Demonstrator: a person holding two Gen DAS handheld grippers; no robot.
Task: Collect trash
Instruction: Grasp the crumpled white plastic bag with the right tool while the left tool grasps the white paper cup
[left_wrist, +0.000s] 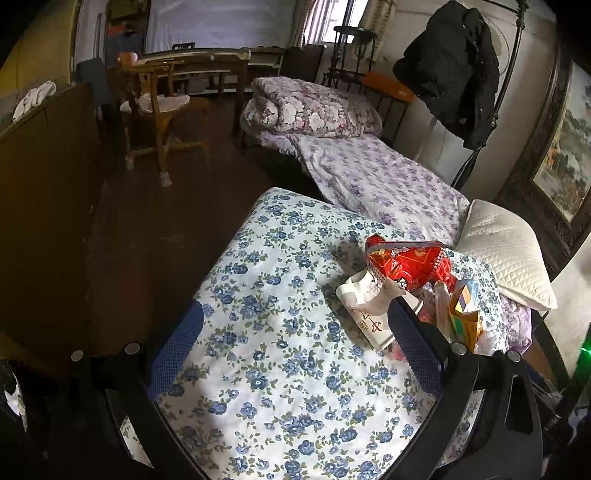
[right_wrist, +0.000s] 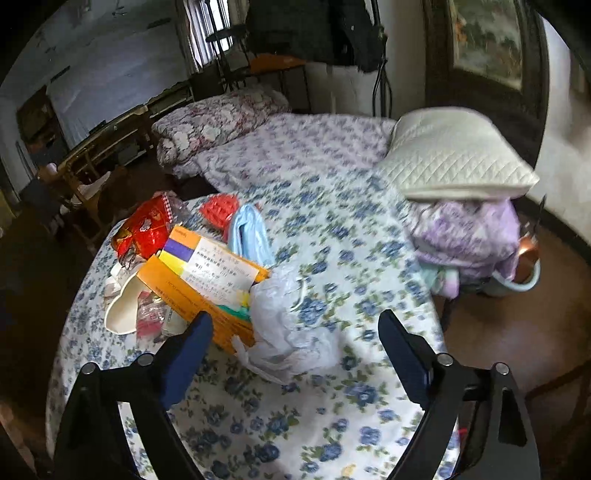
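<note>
A heap of trash lies on the blue-flowered quilt (left_wrist: 277, 350). In the right wrist view it holds an orange carton (right_wrist: 199, 291), a crumpled white plastic bag (right_wrist: 284, 332), a red snack bag (right_wrist: 147, 225), a light blue wrapper (right_wrist: 247, 232) and a white heart-shaped tray (right_wrist: 122, 310). My right gripper (right_wrist: 295, 317) is open just above the quilt, and the plastic bag lies between its fingers without touching the pads. My left gripper (left_wrist: 295, 306) is open over bare quilt. The red snack bag (left_wrist: 406, 266) and a crushed white paper cup (left_wrist: 369, 310) sit by its right finger (left_wrist: 413, 339).
A white quilted pillow (right_wrist: 454, 155) lies at the head of the bed, on a purple flowered sheet (left_wrist: 376, 181) with a folded blanket (left_wrist: 314, 107). A wooden chair (left_wrist: 159, 110) stands on the dark floor to the left. A black coat (left_wrist: 454, 66) hangs on a rack.
</note>
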